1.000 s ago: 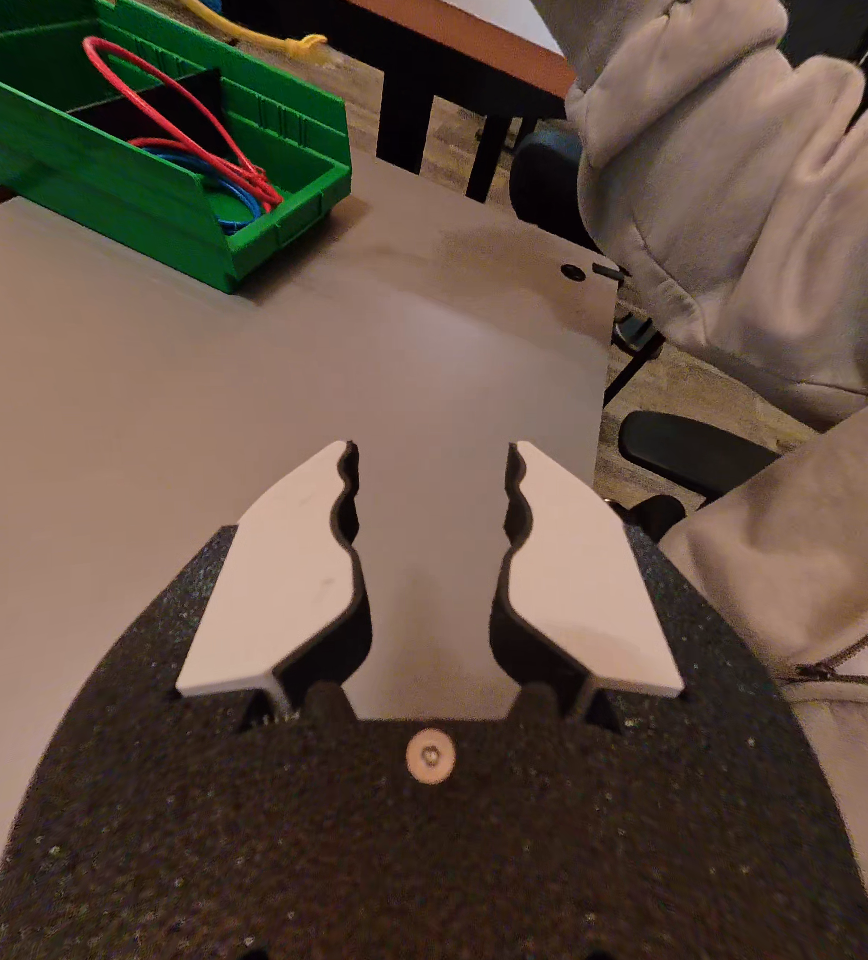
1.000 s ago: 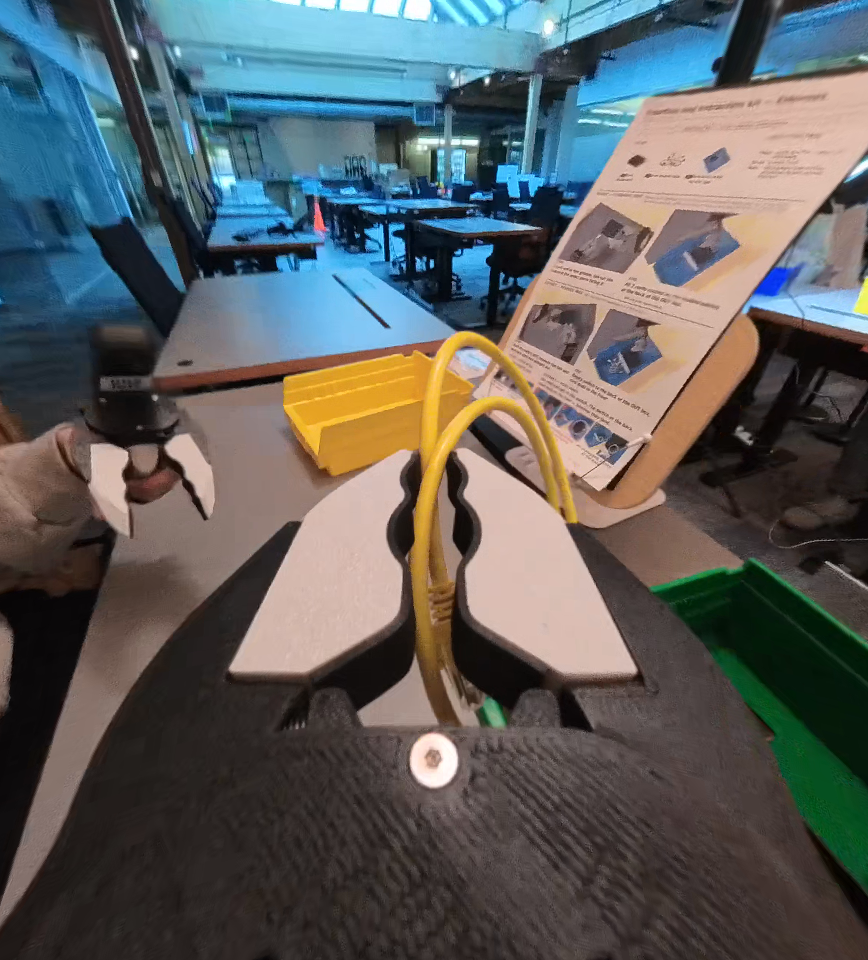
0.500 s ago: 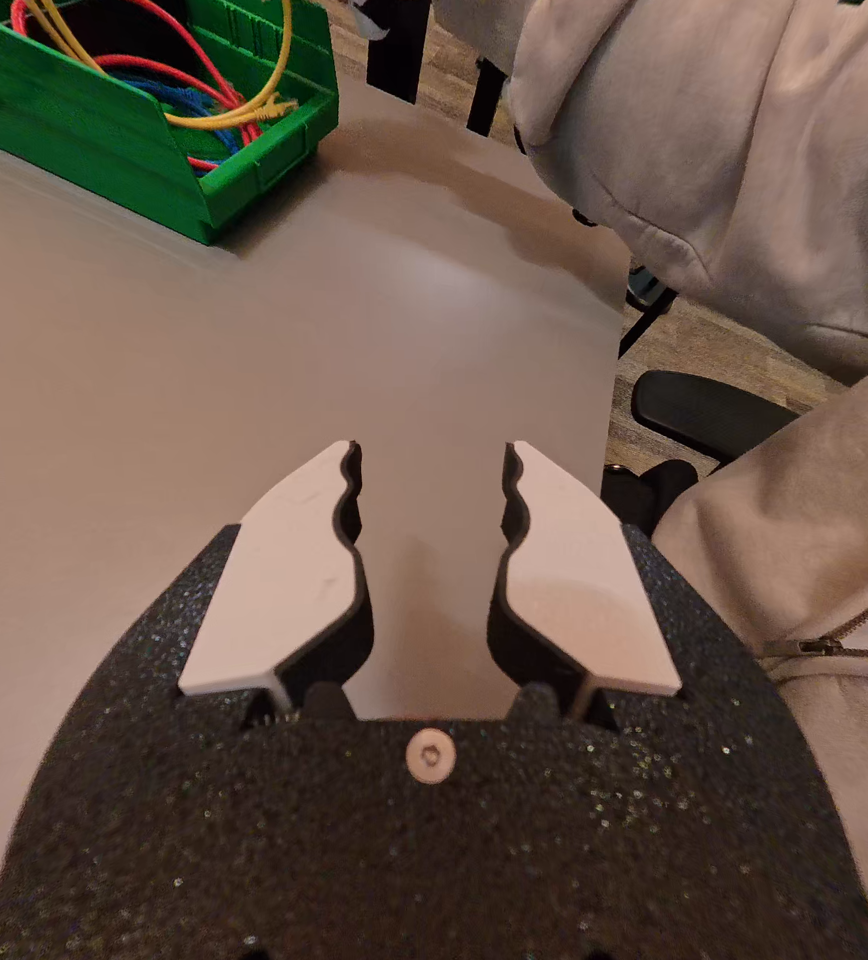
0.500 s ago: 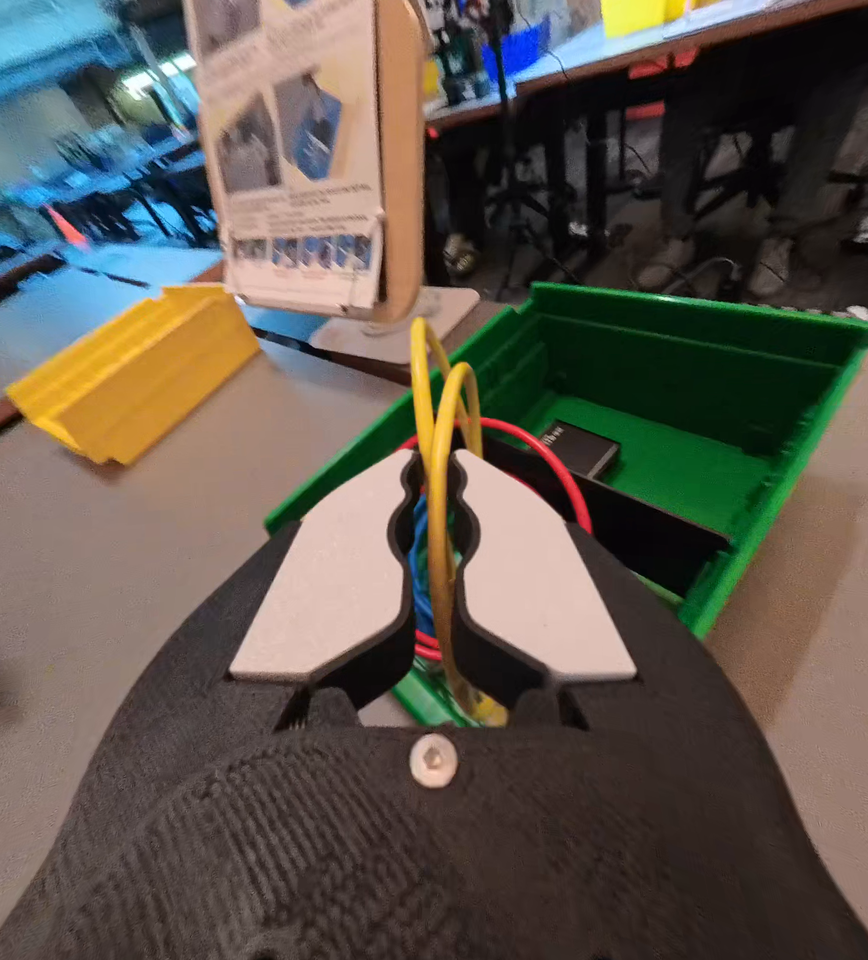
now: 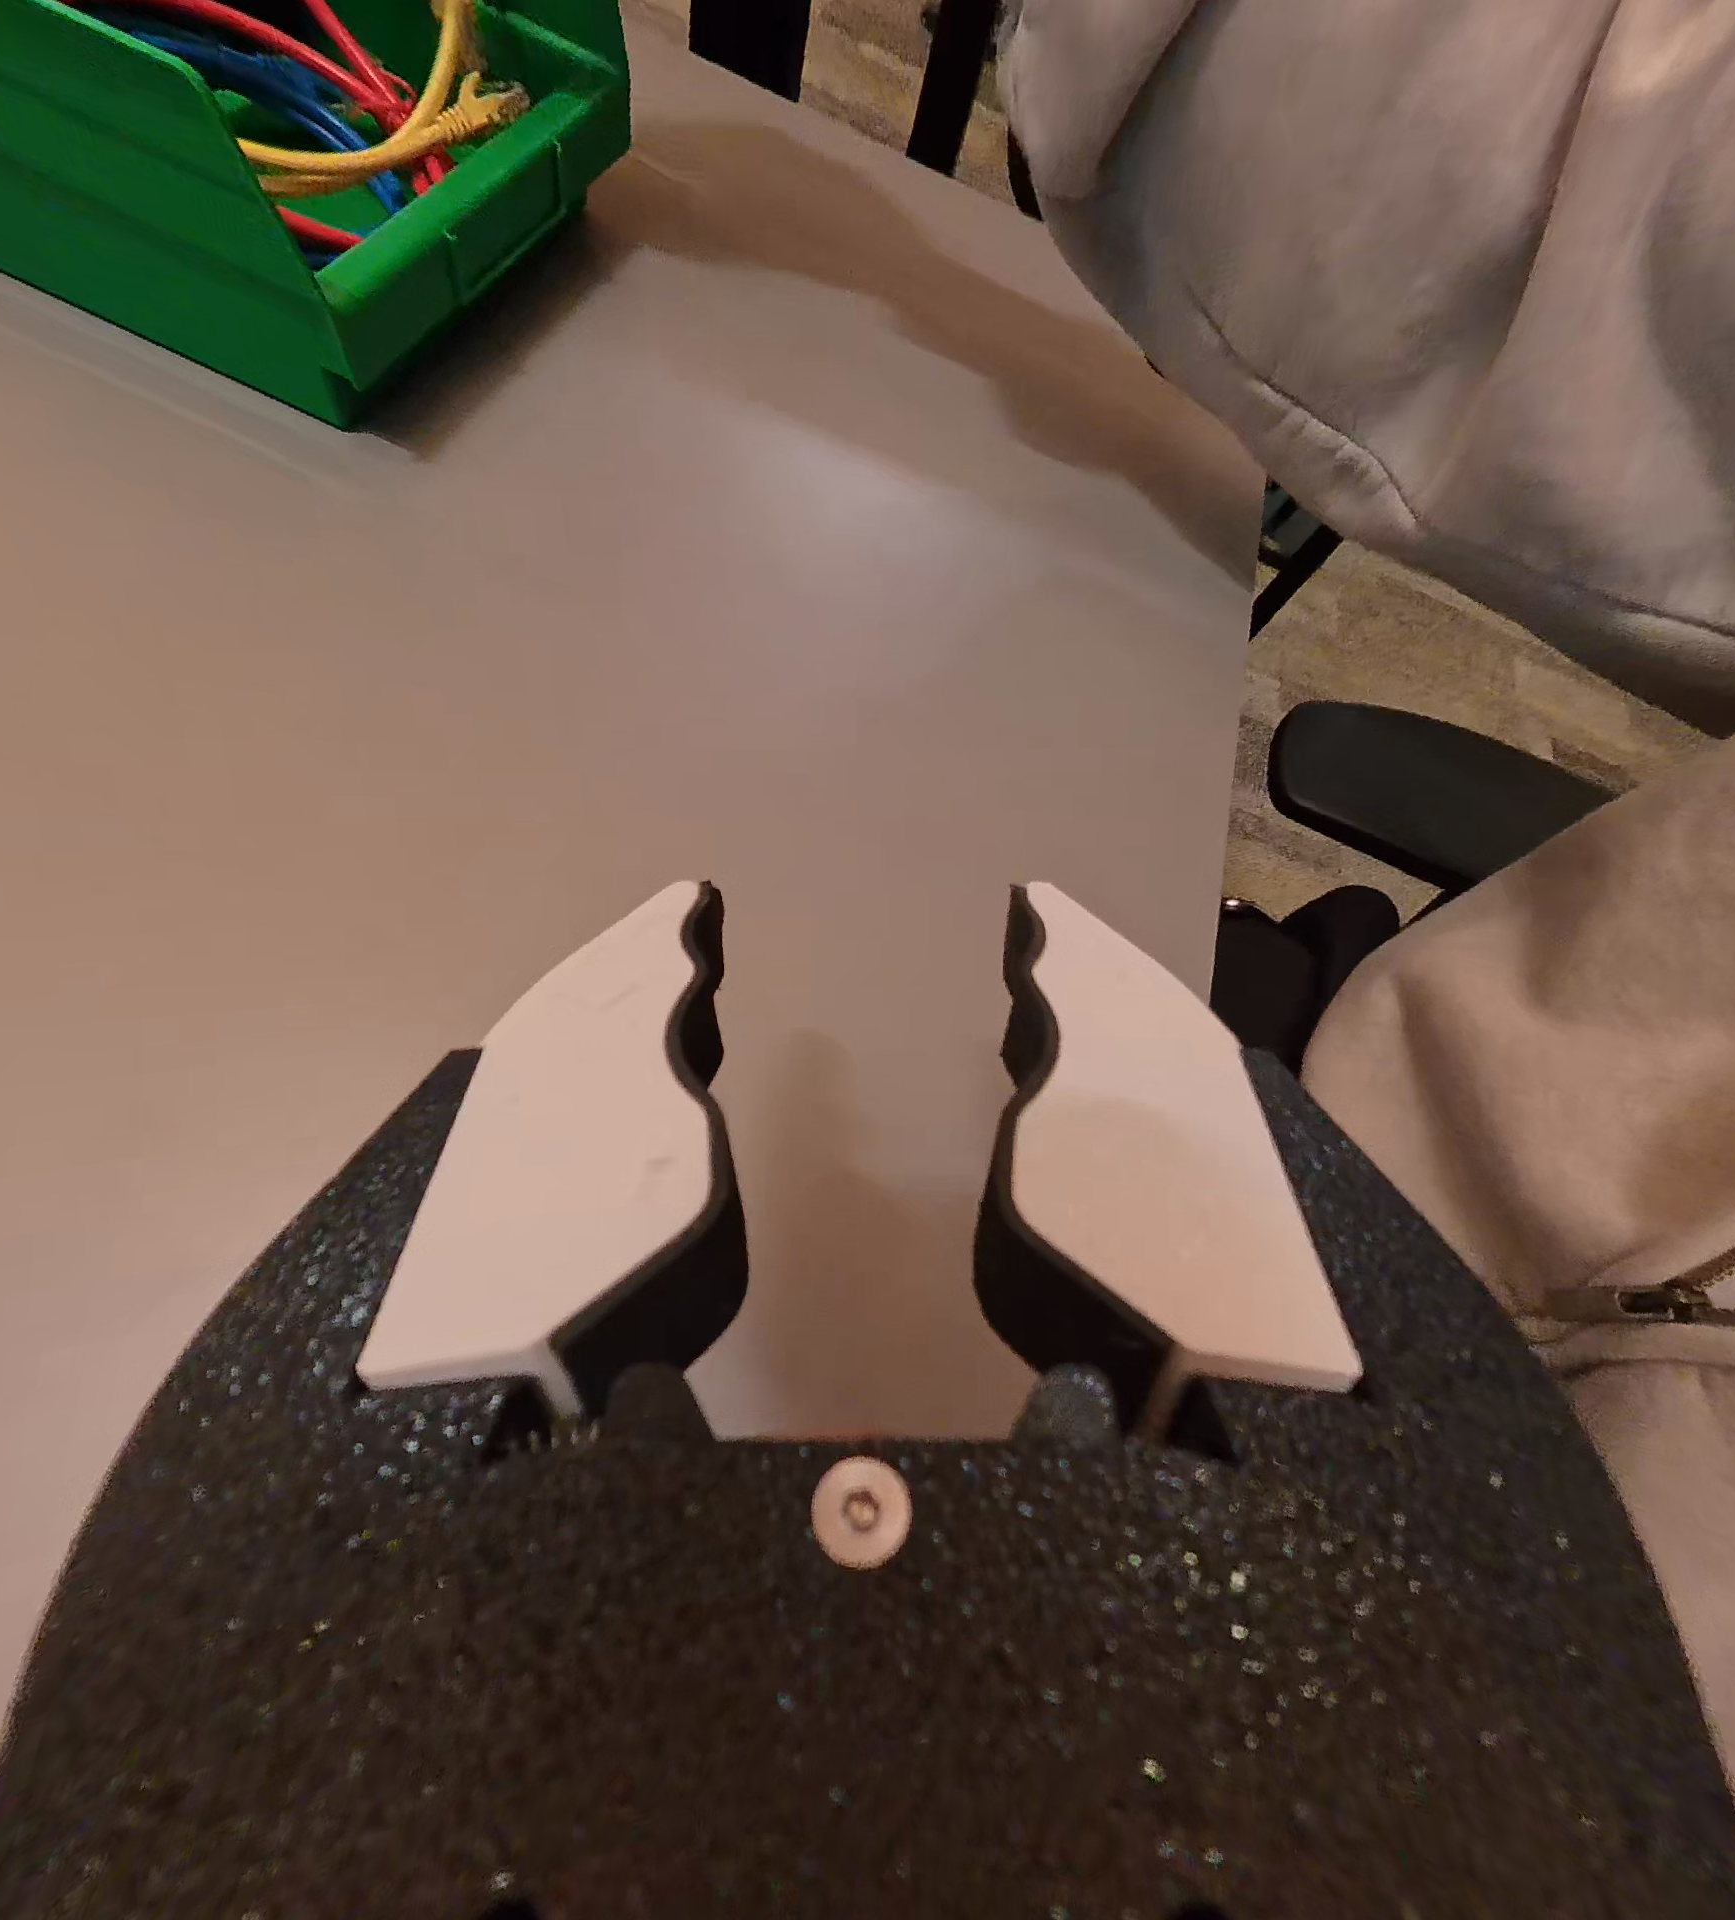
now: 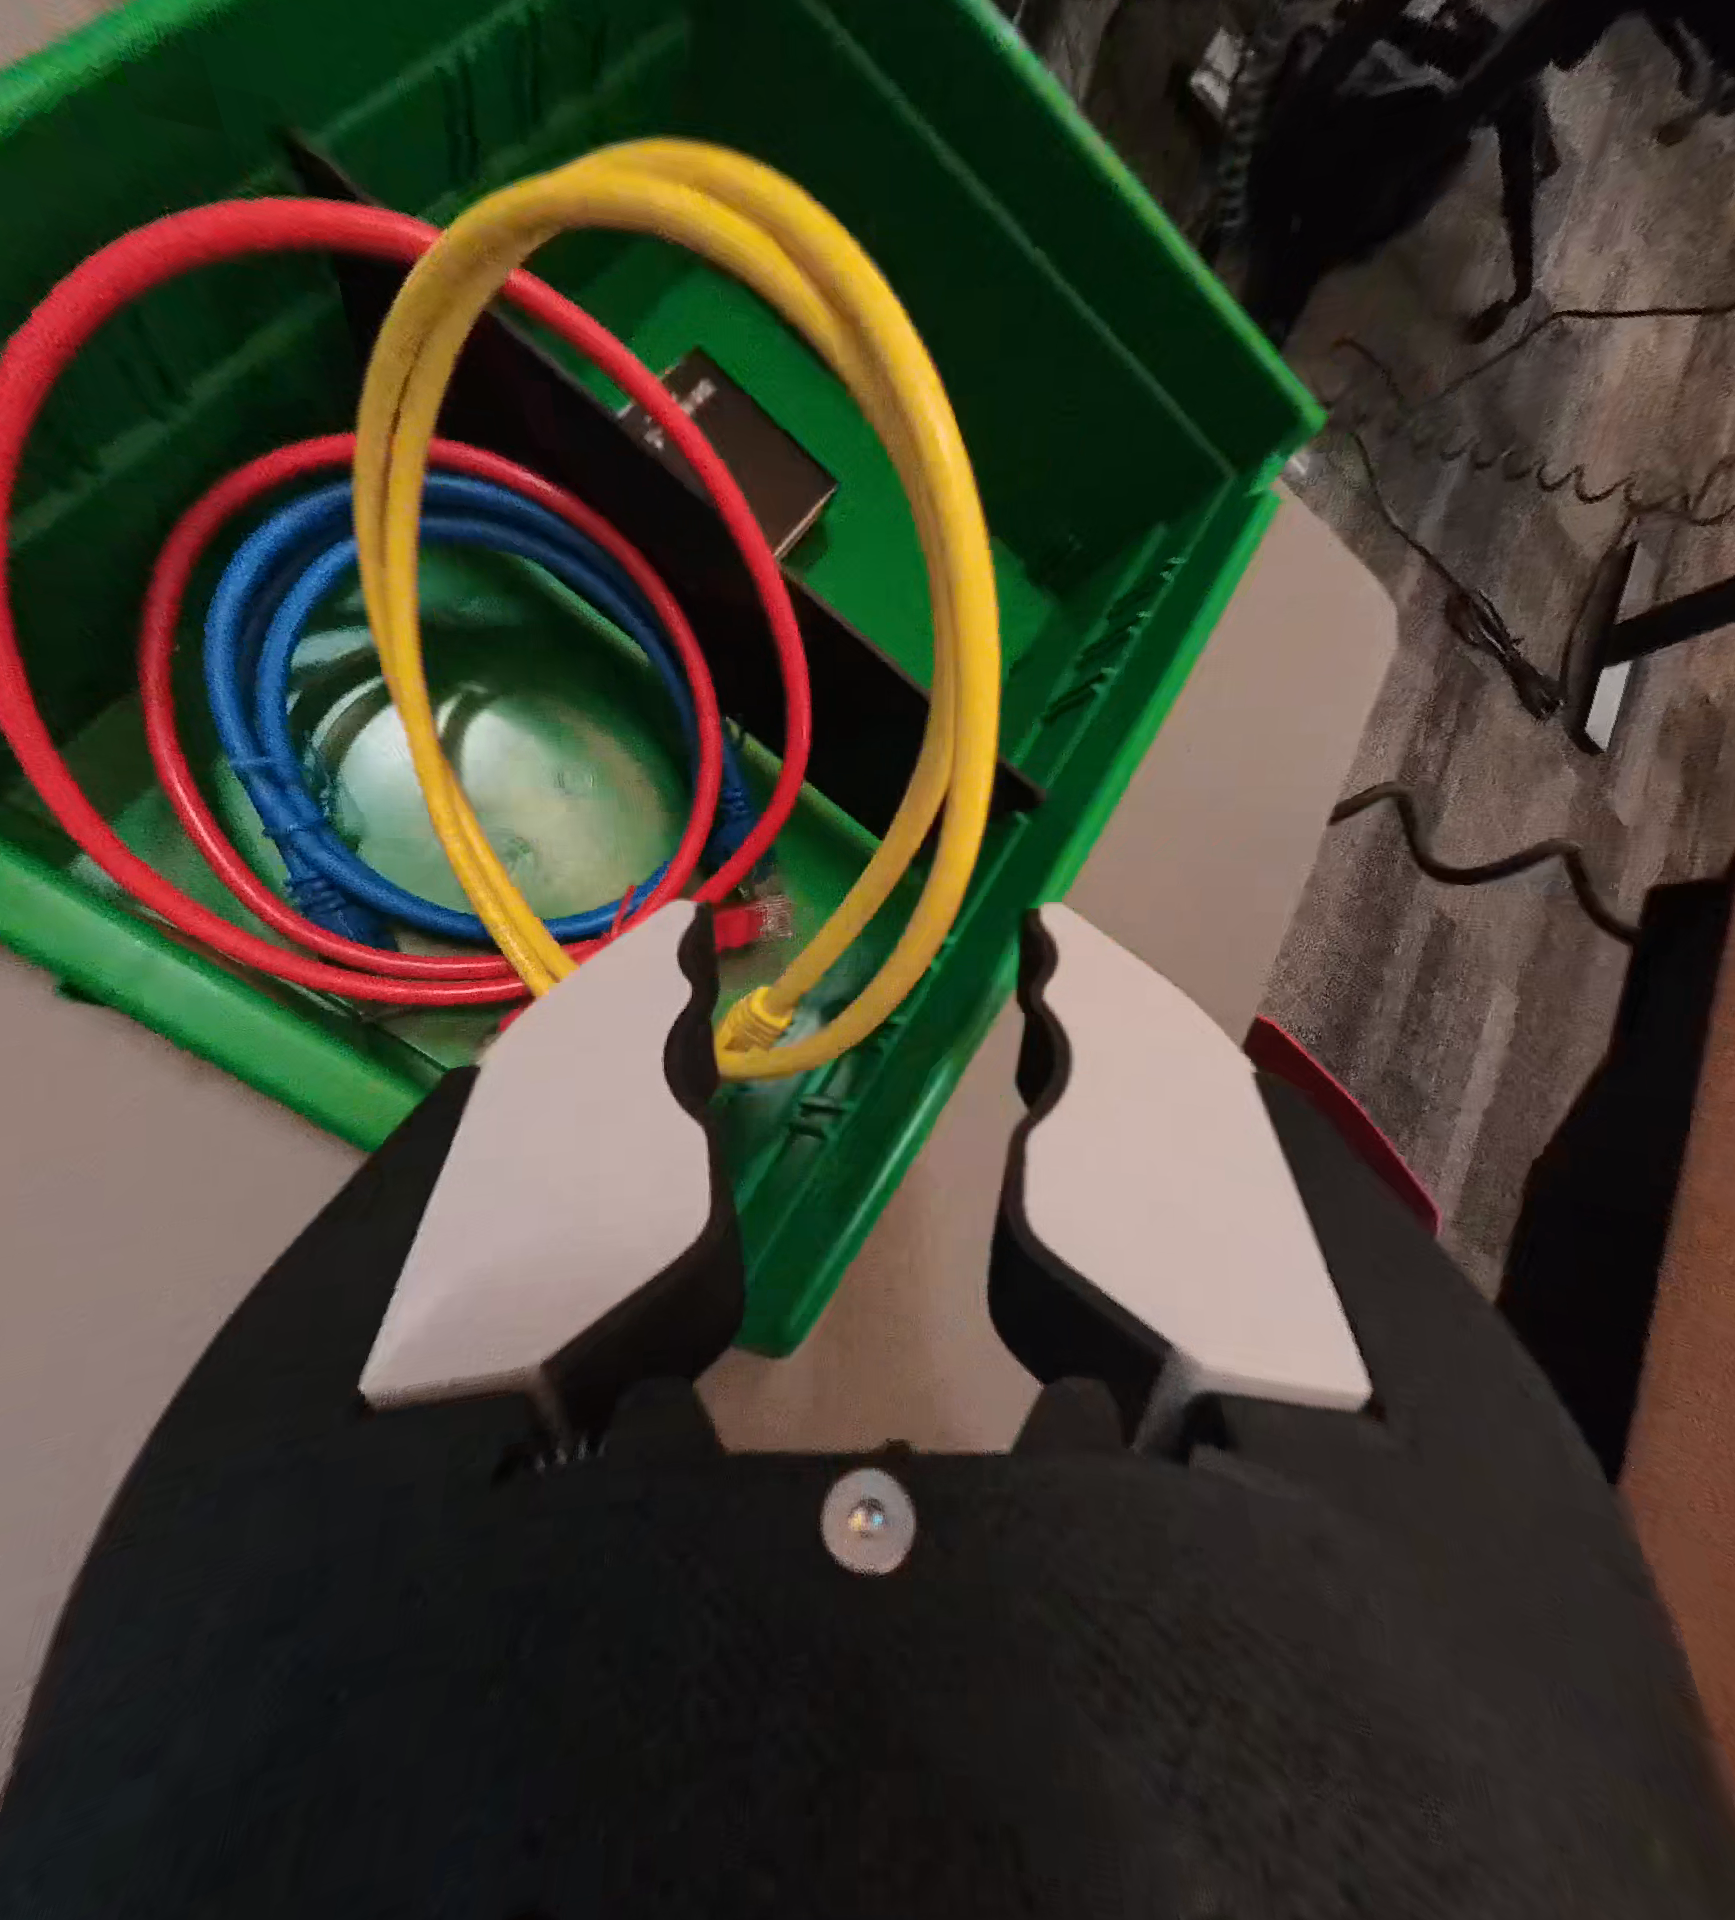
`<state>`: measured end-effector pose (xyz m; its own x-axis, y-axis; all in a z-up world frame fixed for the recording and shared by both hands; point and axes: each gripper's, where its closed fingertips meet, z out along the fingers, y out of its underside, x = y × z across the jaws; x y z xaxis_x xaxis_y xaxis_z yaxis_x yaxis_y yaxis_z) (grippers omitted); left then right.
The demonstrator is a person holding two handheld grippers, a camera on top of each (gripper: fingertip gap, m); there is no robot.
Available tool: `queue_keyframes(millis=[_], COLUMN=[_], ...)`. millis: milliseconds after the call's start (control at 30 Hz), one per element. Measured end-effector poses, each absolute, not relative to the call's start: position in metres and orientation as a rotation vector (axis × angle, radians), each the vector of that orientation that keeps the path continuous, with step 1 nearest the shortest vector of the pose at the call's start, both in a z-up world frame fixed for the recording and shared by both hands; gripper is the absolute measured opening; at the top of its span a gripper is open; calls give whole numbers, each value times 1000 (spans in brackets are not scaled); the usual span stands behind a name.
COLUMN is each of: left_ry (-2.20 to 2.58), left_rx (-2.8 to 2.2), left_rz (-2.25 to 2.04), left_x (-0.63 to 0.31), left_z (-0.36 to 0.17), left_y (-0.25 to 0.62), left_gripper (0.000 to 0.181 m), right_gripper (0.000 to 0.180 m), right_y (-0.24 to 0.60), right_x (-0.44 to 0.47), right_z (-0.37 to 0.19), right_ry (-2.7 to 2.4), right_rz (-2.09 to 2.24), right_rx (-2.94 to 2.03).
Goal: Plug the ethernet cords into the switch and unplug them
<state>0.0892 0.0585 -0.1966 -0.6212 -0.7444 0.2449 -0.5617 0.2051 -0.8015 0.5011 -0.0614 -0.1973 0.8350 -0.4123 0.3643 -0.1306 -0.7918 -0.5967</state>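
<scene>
Right claw (image 6: pixel 868 920) let go, yellow cord (image 6: pixel 930 499) dropped, 3 cords in bin (image 6: pixel 1133 343), left claw (image 5: pixel 863 899) open

Coiled yellow cord (image 6: pixel 946 540) stands looped in the green bin (image 6: pixel 1102 312), its plug low by the near wall. Red cord (image 6: pixel 42 665) and blue cord (image 6: pixel 250 644) lie coiled beneath. The black switch (image 6: pixel 738 457) lies behind the divider.

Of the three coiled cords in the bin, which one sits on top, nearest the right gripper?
The yellow cord. Its loops cross over the red cord and blue cord, and its plug lies beside the open right gripper.
</scene>
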Motion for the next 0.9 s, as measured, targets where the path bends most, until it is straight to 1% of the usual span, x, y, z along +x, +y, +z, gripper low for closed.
queue_keyframes(millis=[133,200,300,367,467,600,767,833,900], left_ry=[2260,2182,1993,1911,1875,1940,2209,2279,2308], left_rx=[-1259,-1275,-1325,-1345,-1390,-1480,-1637,-1772,-1885], left_rz=[-1387,-1490,-1638,-1639,-1502,-1378,-1123,-977,-830], left_x=[92,99,122,141,180,244,322,347,367], left_z=[-196,-186,-166,-160,-159,-158,-179,-193,-208], left_y=[62,62,67,72,78,69,52,52,54], left_gripper=[51,53,63,74,81,85,85,81,82], right_gripper=[68,66,66,67,68,74,81,80,76], right_y=[-67,-70,-73,-78,-84,-82,-73,-78,-77], right_x=[490,478,441,409,358,309,293,301,301], right_z=[-166,-147,-126,-119,-121,-149,-166,-163,-161], right_ry=[362,373,404,423,437,468,448,483,447], right_rz=[-623,-622,-541,-521,-523,-490,-455,-517,-506], right_rx=[-2350,-2254,-2043,-1909,-1733,-1711,-1783,-1761,-1761])
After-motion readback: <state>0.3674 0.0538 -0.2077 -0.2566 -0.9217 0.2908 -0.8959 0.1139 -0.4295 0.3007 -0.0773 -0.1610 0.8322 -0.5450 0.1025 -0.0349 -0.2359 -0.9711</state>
